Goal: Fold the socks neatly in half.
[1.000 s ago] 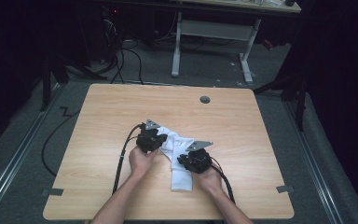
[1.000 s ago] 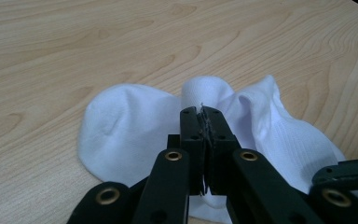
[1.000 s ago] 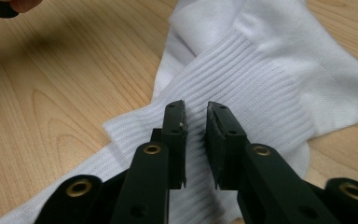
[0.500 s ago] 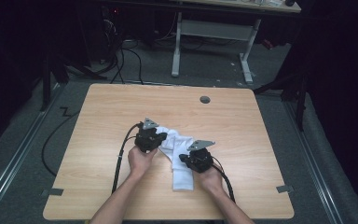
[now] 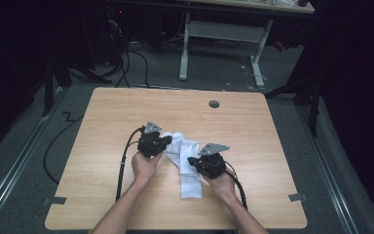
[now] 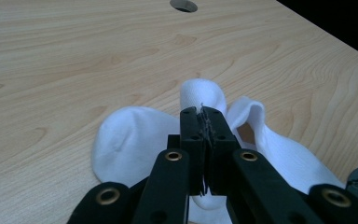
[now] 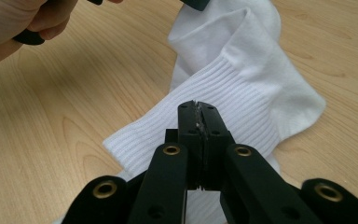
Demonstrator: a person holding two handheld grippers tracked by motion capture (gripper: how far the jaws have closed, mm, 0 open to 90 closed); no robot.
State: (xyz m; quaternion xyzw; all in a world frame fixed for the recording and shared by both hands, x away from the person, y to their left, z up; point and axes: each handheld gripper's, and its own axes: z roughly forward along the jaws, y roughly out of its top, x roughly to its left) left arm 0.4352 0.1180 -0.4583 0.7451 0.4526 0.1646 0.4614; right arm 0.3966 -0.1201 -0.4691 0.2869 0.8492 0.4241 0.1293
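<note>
A pair of white ribbed cotton socks (image 5: 187,165) lies crumpled on the pale wooden worktop (image 5: 102,122), between both hands. The left gripper (image 6: 201,112) fingers are clenched over the toe end, the right gripper (image 7: 199,106) fingers clenched over the ribbed cuff; whether either pinches fabric cannot be told.

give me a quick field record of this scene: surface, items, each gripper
surface: light wooden table with a round cable hole
items: white socks, bunched at the far end, ribbed cuff toward the person
left gripper: jaws shut, over the bunched end of the socks; whether it pinches fabric is unclear
right gripper: jaws shut, over the ribbed cuff; a pinch of fabric cannot be confirmed
hands: one on each gripper
</note>
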